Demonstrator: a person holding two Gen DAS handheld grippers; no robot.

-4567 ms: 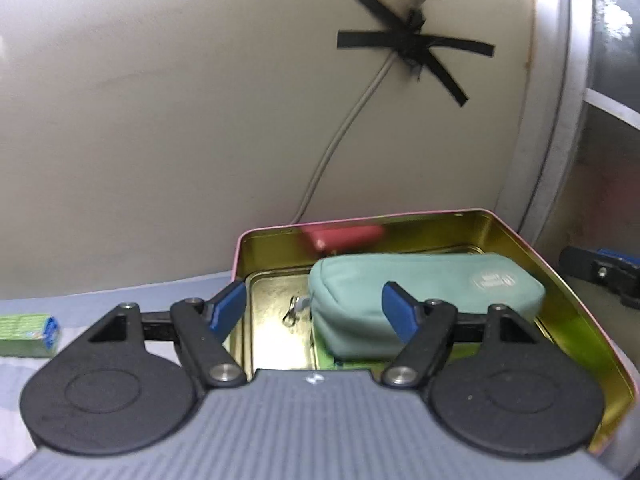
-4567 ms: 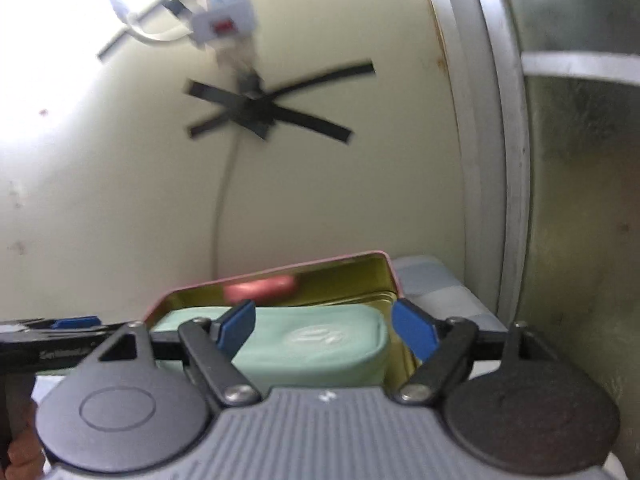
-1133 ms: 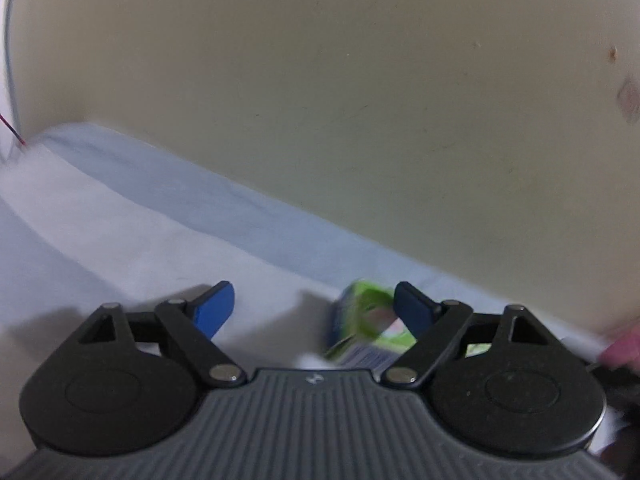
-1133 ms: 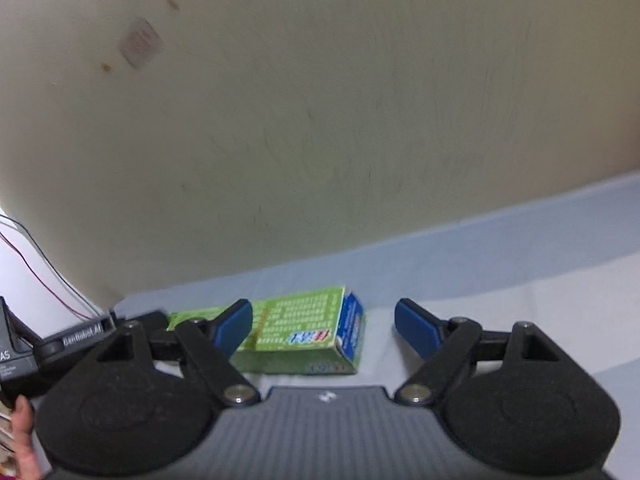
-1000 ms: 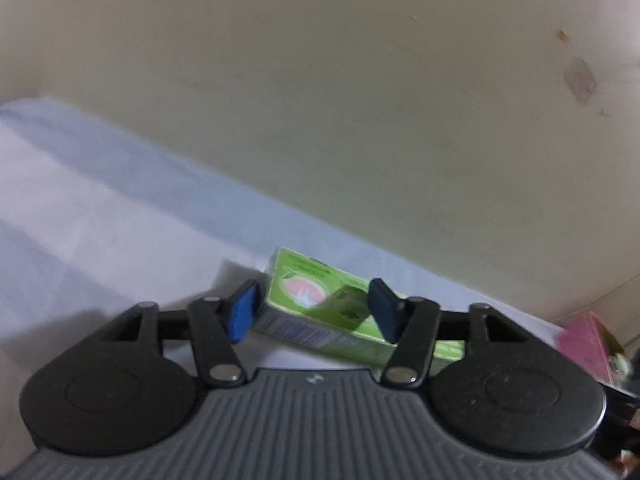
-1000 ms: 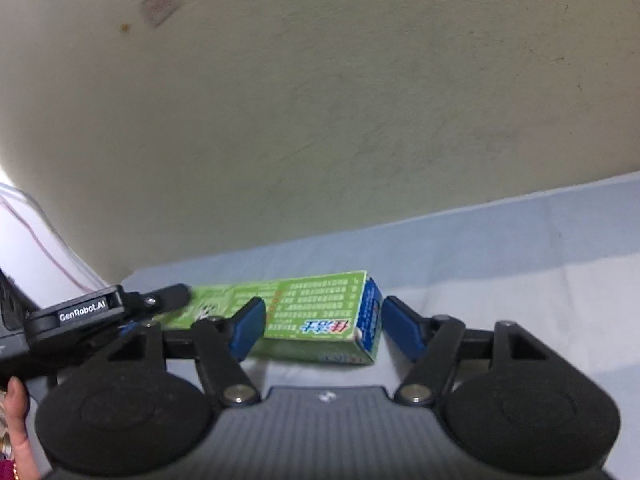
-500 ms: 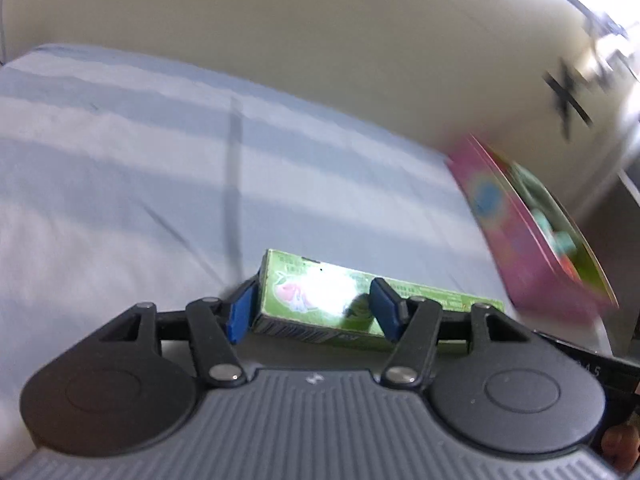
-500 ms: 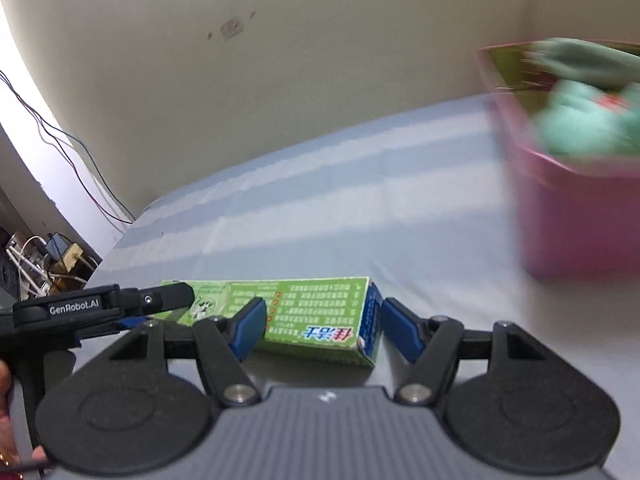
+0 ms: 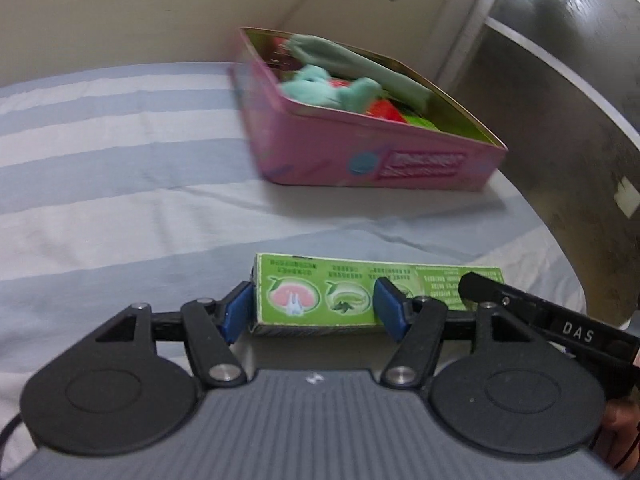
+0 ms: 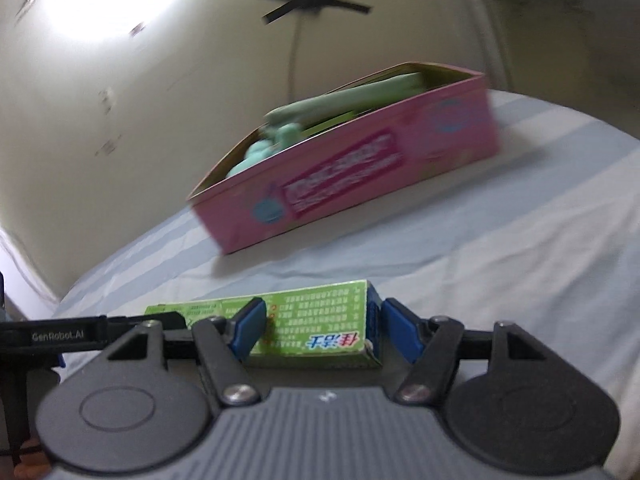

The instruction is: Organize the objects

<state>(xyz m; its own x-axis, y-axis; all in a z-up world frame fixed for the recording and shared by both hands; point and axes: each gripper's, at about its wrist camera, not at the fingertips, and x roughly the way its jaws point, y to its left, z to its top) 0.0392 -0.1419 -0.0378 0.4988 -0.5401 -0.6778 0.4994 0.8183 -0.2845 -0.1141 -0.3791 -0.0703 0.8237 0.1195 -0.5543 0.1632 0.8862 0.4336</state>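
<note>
— One green carton [image 9: 360, 296], long and flat, printed side up, held level above the striped sheet [image 9: 100, 168]. Grip status?

— Left gripper [image 9: 312, 312] clamped on one end of carton, blue pads pressed to end face and top panel. Right gripper [image 10: 320, 330] closed across opposite end, the one with blue flap; near pad against printed top, far pad just beside blue end, contact not fully clear. Opposing tool's black finger visible at frame edge in each wrist view.

— Surroundings?

— Pink tin [image 9: 400, 160] beyond carton, well apart from it, resting on same sheet, lid off, gold lining showing. Inside: mint-green pouch [image 9: 360, 64] along far wall, teal plush toy [image 9: 320, 88] at near corner, something red and something green underneath, too blurred to identify. Cream wall [image 10: 120, 100] behind, crossed black tape [image 10: 316, 0] over thin cable. Grey metal panel [image 9: 560, 100] along right side of left view.
</note>
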